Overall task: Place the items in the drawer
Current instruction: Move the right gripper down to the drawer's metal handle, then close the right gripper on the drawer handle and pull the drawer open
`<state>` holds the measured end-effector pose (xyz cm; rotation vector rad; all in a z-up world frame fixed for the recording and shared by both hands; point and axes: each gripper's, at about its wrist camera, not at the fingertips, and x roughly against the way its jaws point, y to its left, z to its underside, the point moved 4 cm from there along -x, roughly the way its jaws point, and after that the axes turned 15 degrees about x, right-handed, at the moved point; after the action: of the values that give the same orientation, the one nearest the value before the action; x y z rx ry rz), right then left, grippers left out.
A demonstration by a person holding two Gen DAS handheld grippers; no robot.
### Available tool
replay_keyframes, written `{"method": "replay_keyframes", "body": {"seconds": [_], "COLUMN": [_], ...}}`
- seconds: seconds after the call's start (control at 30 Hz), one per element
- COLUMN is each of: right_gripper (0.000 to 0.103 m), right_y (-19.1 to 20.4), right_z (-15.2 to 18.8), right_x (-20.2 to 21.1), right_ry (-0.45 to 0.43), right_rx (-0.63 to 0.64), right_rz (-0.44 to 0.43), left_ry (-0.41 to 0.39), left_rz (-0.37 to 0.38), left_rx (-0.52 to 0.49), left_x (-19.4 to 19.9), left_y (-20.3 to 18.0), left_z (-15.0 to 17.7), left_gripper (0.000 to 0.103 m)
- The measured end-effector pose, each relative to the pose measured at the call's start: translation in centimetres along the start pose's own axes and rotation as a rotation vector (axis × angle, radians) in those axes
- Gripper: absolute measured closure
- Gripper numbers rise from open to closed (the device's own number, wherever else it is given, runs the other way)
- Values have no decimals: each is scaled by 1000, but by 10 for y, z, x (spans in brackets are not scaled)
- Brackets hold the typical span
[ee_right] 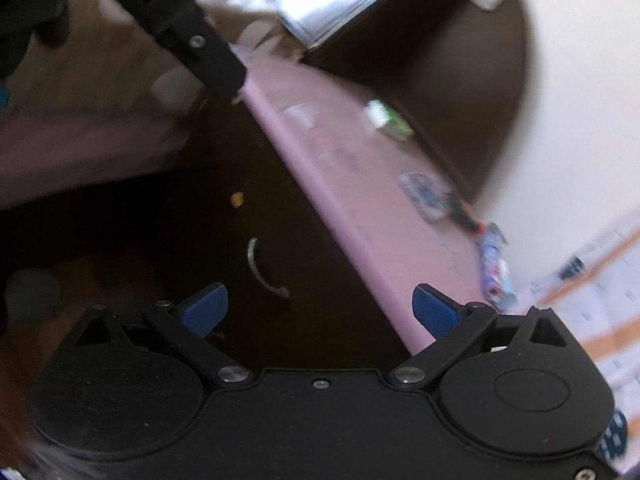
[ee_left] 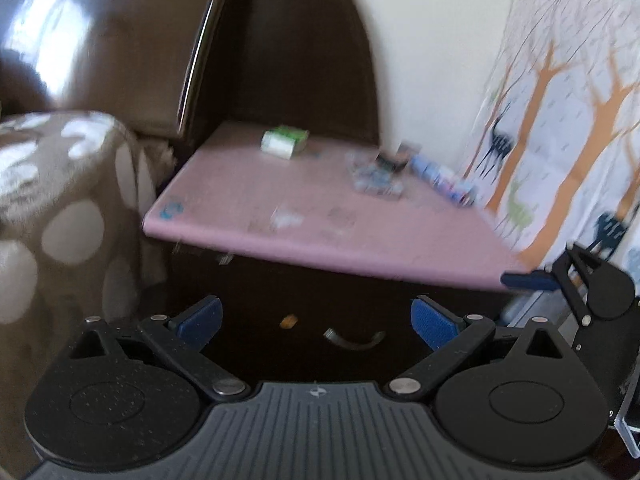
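Note:
A dark drawer front with a curved metal handle [ee_left: 354,339] sits shut under a pink tabletop [ee_left: 256,184]. On the top lie a green-and-white box [ee_left: 285,141], a pile of small packets [ee_left: 374,178] and a blue patterned pack [ee_left: 440,178]. My left gripper [ee_left: 316,322] is open and empty, in front of the drawer. My right gripper [ee_right: 320,312] is open and empty, tilted, near the handle [ee_right: 262,268]; it shows in the left wrist view [ee_left: 528,280] at the table's right corner. The box [ee_right: 390,120] and the packets [ee_right: 426,196] also show in the right wrist view.
A brown spotted cushion [ee_left: 60,208] stands left of the table. A tree-and-deer patterned curtain [ee_left: 560,120] hangs at the right. A dark arched headboard [ee_left: 288,60] rises behind the table. A small orange sticker [ee_left: 289,321] is on the drawer front.

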<state>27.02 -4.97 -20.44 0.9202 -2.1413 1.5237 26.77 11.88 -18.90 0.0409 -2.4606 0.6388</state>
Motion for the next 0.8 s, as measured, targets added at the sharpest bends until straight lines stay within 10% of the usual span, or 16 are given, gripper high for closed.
{"method": "replay_keyframes", "body": {"seconds": [0.1, 0.23, 0.63, 0.8], "right_gripper": [4, 62, 63, 94], "right_y": [13, 28, 56, 59], "right_z": [-6, -13, -23, -25], "right_x": [-20, -50, -116, -134], "right_ry": [-7, 12, 77, 140], "right_rx": [93, 200, 372, 414], "right_rz": [-26, -69, -173, -204], "left_ry": [33, 16, 22, 11], "left_rz": [17, 4, 3, 14], "left_rx": [5, -34, 42, 44], "left_x": [-5, -2, -1, 2], "left_y": [4, 7, 34, 35], "left_z": [0, -3, -10, -13], "left_gripper": [1, 1, 1, 1]}}
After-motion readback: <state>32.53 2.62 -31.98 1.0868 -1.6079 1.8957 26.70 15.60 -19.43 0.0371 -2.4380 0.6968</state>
